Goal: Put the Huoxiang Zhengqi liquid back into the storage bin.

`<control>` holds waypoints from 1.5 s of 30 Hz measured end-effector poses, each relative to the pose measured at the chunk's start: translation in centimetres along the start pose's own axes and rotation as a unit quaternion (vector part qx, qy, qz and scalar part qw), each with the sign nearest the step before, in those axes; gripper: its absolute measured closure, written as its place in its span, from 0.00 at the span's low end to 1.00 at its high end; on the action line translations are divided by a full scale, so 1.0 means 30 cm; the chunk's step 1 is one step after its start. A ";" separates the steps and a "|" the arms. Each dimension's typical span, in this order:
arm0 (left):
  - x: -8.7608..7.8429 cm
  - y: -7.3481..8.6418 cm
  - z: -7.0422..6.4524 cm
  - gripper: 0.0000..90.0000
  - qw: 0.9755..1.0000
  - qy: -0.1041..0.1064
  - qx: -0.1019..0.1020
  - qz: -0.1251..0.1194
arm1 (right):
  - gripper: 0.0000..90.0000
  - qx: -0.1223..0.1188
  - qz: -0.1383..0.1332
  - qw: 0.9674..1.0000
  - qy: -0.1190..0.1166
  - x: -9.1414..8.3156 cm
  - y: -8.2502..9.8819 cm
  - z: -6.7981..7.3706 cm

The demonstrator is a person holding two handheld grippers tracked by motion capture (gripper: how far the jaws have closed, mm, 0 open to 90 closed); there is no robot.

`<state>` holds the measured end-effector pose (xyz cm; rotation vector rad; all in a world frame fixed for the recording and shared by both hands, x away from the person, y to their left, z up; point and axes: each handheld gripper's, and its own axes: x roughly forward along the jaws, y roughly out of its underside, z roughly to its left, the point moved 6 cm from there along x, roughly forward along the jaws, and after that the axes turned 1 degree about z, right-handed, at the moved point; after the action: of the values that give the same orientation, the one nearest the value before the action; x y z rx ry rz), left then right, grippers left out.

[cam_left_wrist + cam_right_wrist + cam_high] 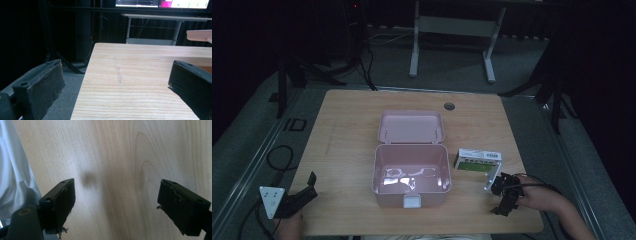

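Nothing is packed yet, as far as I can judge: the pink box (411, 172) sits open in the middle of the table (347, 130) with its lid (411, 126) folded back, and its tub looks empty apart from glare on the bottom. The small green-and-white carton (477, 160) lies on the wood just beside the box on its right, touched by neither tool. My right gripper (507, 192) hovers near the carton on its near side, jaws spread wide over bare wood and holding nothing. My left gripper (294, 200) rests at the near left corner, well apart from everything, jaws also parted and empty. Of the 2 steps I expect, grasping the carton and setting it inside, both remain.
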<state>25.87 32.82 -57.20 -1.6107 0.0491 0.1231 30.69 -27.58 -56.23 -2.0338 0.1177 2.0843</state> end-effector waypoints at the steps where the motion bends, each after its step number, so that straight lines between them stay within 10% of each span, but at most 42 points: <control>1: 0.000 0.000 0.000 0.00 1.000 0.000 0.000 0.000 | 0.16 -0.006 0.015 1.000 0.007 -0.020 -0.013 -0.013; 18: 0.000 0.000 0.000 0.00 1.000 0.001 0.000 0.000 | 0.14 -0.054 0.069 0.996 -0.021 -0.031 -0.098 0.018; 45: 0.000 0.000 0.001 0.00 1.000 0.002 -0.002 0.000 | 0.16 -0.109 0.058 0.992 -0.008 -0.141 -0.254 0.022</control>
<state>25.86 32.84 -57.20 -1.6141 0.0511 0.1205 31.74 -20.50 -51.24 -2.1798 0.0063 2.2732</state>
